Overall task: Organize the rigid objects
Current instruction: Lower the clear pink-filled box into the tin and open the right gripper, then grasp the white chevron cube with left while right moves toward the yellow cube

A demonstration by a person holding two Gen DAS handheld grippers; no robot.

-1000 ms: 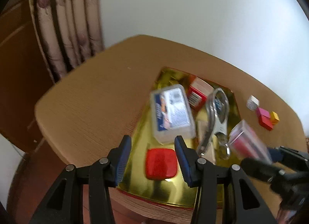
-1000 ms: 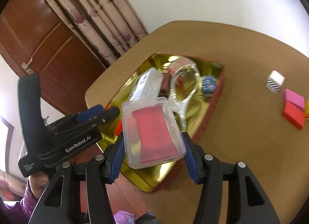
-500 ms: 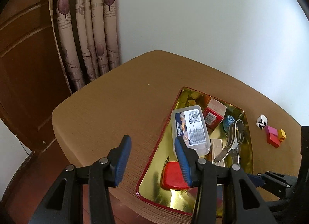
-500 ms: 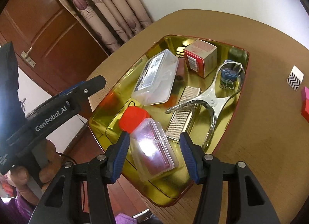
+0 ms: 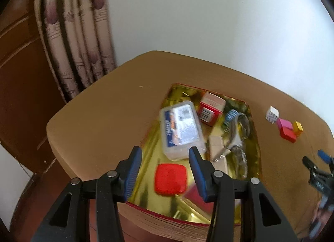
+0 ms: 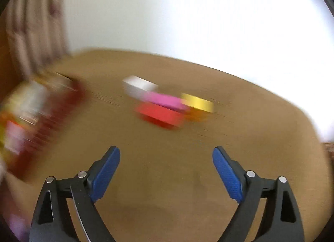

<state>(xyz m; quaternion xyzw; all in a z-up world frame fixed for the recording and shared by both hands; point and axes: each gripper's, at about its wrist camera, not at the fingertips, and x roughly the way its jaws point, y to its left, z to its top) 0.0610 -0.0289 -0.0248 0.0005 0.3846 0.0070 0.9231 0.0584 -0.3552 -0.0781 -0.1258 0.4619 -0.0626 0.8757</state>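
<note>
Swung off the gold tray point(image 5: 154, 143), right hand-held gripper point(image 6: 166, 161) faces bare tabletop point(image 6: 250, 137).

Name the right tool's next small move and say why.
Probably ease the right tool forward toward the blocks. Its jaws are wide open and empty, and the blocks sit on the table outside the tray.

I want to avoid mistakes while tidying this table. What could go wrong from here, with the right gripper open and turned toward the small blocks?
1. The right wrist view is strongly blurred, so the right gripper seems to move fast; it might knock the blocks, which sit close together.
2. The gold tray sits at the table's near edge and is crowded; a push from the open left gripper above it might shift it toward that edge.
</note>
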